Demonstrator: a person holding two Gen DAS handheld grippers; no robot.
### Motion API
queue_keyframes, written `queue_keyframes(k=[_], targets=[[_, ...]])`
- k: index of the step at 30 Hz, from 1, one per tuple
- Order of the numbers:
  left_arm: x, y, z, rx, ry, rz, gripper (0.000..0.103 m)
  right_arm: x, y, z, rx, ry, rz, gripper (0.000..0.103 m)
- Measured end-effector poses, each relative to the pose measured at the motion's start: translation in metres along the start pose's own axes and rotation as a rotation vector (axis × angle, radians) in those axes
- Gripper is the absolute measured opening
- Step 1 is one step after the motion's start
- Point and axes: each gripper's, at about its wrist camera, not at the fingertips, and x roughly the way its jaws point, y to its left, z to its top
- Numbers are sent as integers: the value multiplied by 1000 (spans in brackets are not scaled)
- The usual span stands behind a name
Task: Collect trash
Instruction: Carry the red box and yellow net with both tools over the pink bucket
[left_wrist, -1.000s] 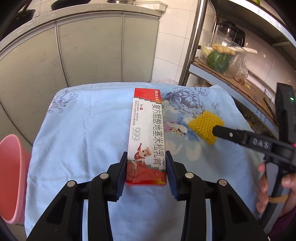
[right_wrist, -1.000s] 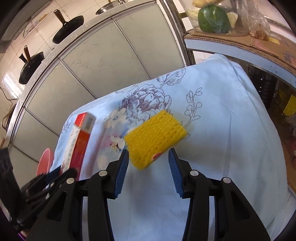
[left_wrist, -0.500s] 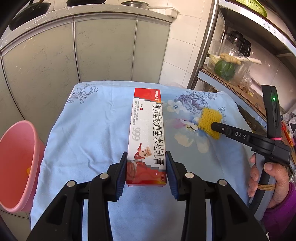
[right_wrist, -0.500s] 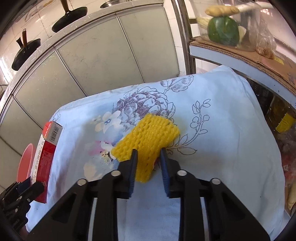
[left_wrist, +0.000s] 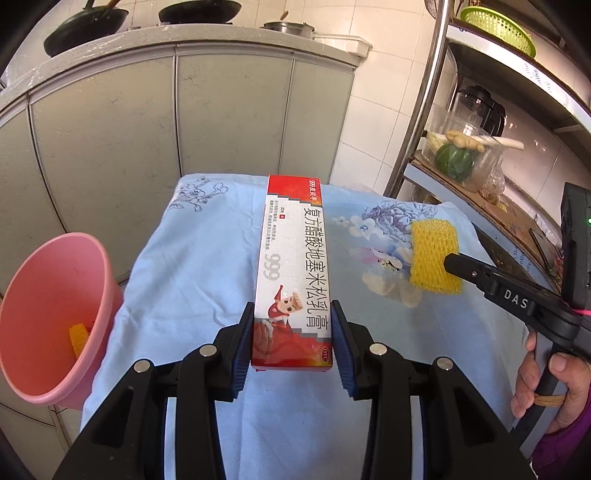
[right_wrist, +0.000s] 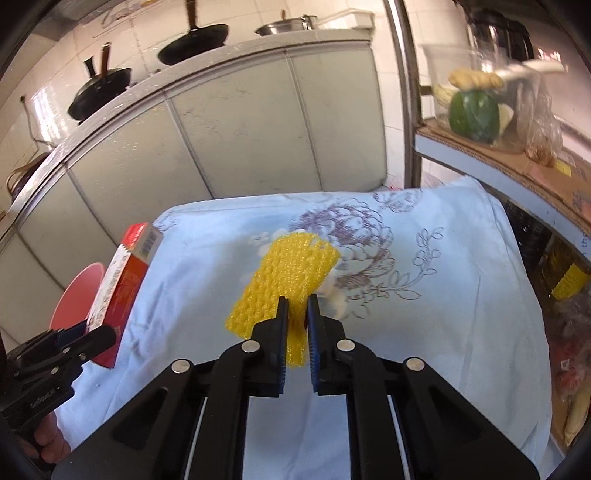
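So the left gripper (left_wrist: 293, 339) has its fingers clamped on the near end of a red and white carton (left_wrist: 293, 273), gripping it by its long sides, and the box sticks out away from the camera over the blue flowered cloth (left_wrist: 192, 280) that covers the counter. Over on the right, the right gripper (right_wrist: 294, 328) has just been closing and now its fingers are pinched down narrow on the near edge of a yellow foam net (right_wrist: 284, 277), squashing it between the pads. The net looks to be off the cloth, out over the flower print. The pink bucket (left_wrist: 55, 314) sits off the counter's left edge, low down, and there's already a yellow bit inside (left_wrist: 79, 338). A hand (left_wrist: 554, 384) on the right gripper's handle shows at the right edge.
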Motion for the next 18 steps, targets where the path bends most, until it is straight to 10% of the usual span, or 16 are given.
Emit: queue_keyframes(k=[18], targets=[[-59,47,-15,-79,-118,98,38,-15,101,-3,-214,-26,125,10]])
